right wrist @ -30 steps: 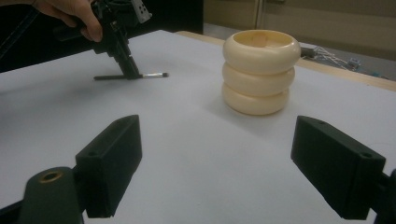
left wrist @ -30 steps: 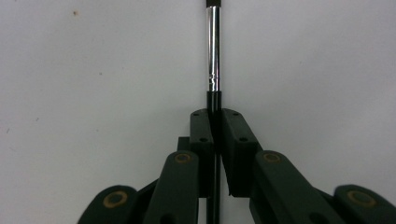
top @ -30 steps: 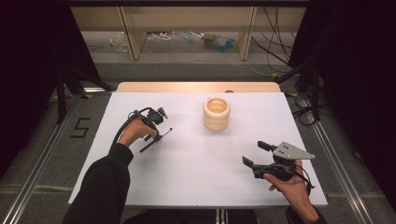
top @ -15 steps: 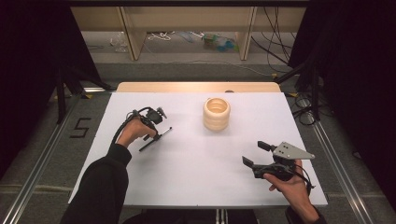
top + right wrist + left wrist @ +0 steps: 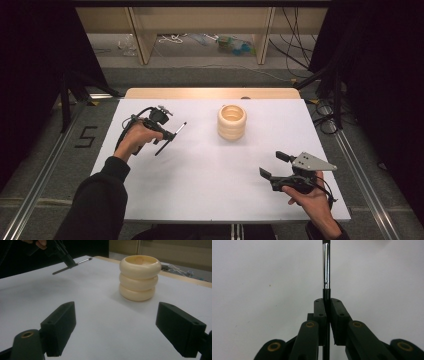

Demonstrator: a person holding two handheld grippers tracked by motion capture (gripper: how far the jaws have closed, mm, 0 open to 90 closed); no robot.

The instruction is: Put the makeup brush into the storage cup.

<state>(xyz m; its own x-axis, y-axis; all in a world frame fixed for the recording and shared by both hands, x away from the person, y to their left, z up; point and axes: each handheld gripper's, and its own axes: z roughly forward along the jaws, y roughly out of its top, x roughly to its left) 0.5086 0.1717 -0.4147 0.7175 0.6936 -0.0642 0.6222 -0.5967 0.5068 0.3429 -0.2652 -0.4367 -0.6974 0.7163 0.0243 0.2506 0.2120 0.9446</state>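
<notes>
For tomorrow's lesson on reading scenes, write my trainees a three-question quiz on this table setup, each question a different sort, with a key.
1. True or false: the left gripper is shut on a thin black-and-chrome rod.
2. Which stands nearer the ribbed cream holder: A, the rod's chrome tip, or B, the right gripper?
3. Fill in: the right gripper's jaws stand ____.

Key
1. True; the pads clamp its black shaft.
2. A.
3. Open, with nothing between them.

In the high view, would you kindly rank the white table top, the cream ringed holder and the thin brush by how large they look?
1. white table top
2. cream ringed holder
3. thin brush, slim and partly hidden where the left gripper clamps it
</notes>
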